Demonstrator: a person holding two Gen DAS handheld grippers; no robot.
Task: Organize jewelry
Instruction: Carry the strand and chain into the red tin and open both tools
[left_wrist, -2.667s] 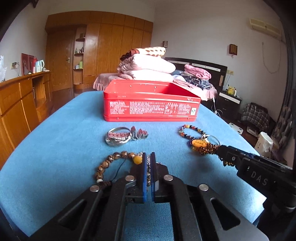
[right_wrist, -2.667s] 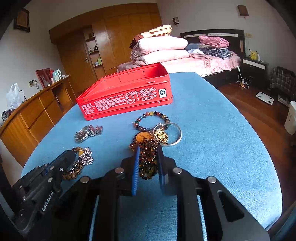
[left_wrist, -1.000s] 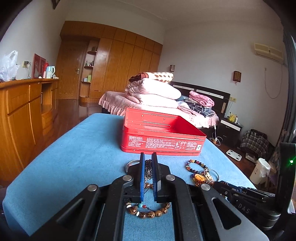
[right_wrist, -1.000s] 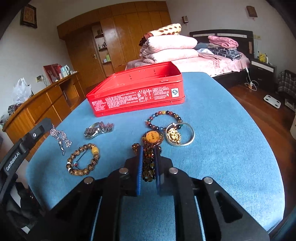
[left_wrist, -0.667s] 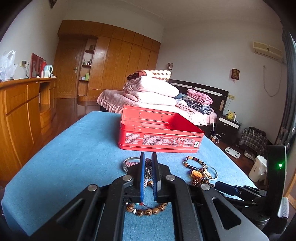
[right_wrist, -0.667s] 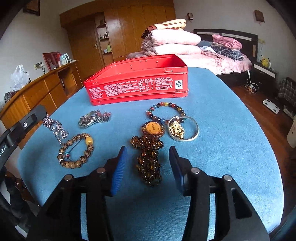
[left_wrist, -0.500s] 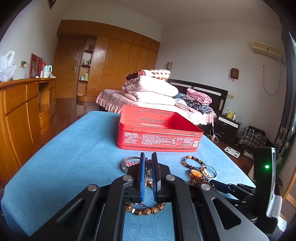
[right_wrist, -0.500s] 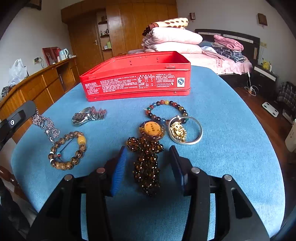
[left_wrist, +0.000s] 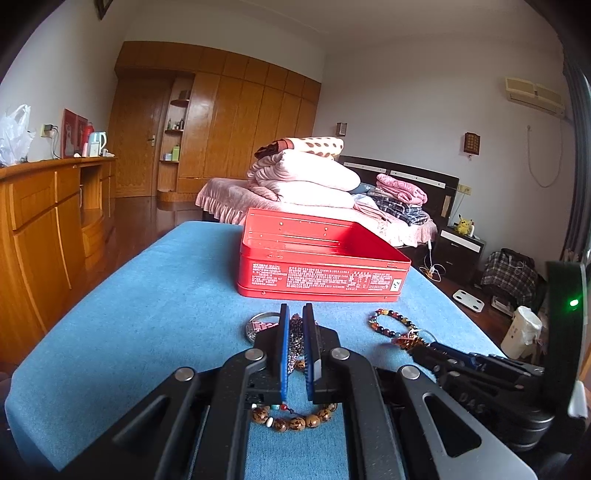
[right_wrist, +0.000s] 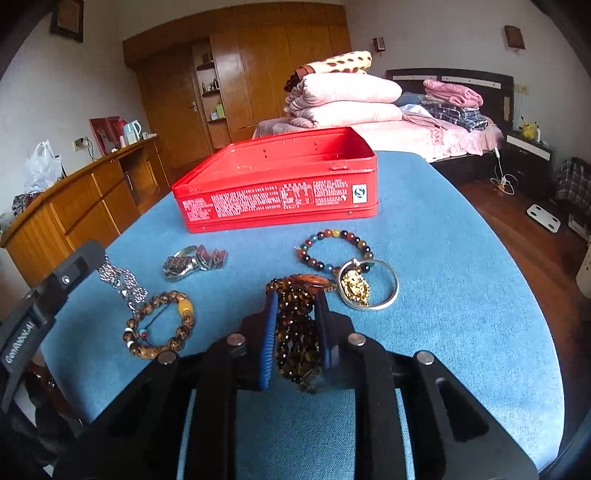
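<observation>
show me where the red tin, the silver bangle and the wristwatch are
red tin (right_wrist: 280, 199), right wrist view, on its printed front wall.
silver bangle (right_wrist: 392, 291), right wrist view, on its right rim.
wristwatch (right_wrist: 177, 265), right wrist view, on its face.

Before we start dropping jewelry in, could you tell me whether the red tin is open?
Open: the red tin has no lid on, and its inner walls show in both views.

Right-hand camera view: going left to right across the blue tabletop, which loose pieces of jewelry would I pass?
Silver chain → brown wooden-bead bracelet with a yellow bead → silver metal watch → dark amber bead strand → silver bangle.
</observation>
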